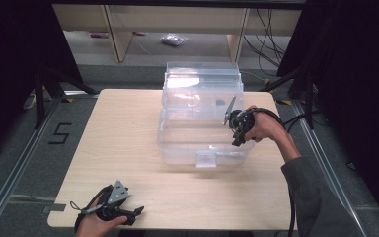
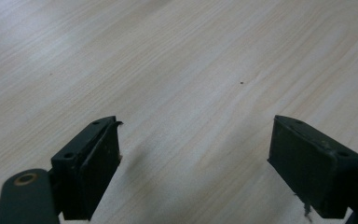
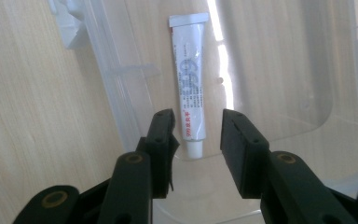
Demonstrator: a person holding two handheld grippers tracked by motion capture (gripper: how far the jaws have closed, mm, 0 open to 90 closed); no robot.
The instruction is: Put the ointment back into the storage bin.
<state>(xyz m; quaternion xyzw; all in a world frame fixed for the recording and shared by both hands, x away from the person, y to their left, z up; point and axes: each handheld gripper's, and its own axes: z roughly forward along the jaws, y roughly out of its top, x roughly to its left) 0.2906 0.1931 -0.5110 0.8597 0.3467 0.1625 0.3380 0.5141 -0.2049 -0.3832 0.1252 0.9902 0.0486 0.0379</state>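
A small white squeeze tube (image 3: 189, 79) lies flat on the floor of the clear plastic storage box (image 1: 177, 143), long axis running left-right across it, cap toward the right claw (image 3: 196, 135), whose jaws stand apart just above the cap end, gripping nothing. The left claw (image 2: 193, 154) hangs wide open over the pale wooden worktop (image 1: 128, 128).

The left tongs (image 1: 139, 211) were black, topped by a grey three-cornered plate with small dark screw holes, and a black cable looped out from the back of the body. Seen close in the left gripper view, the left tongs (image 2: 196, 158) ended in two flat, blocky black pads with small screw recesses, joined by brass-ringed pivots. The right tongs (image 1: 236, 141) were black too, with a grey plate and a thick black cable trailing past a grey sleeve (image 1: 316, 197); the right tongs (image 3: 197, 140) showed the same rectangular pads and brass-ringed pivots.
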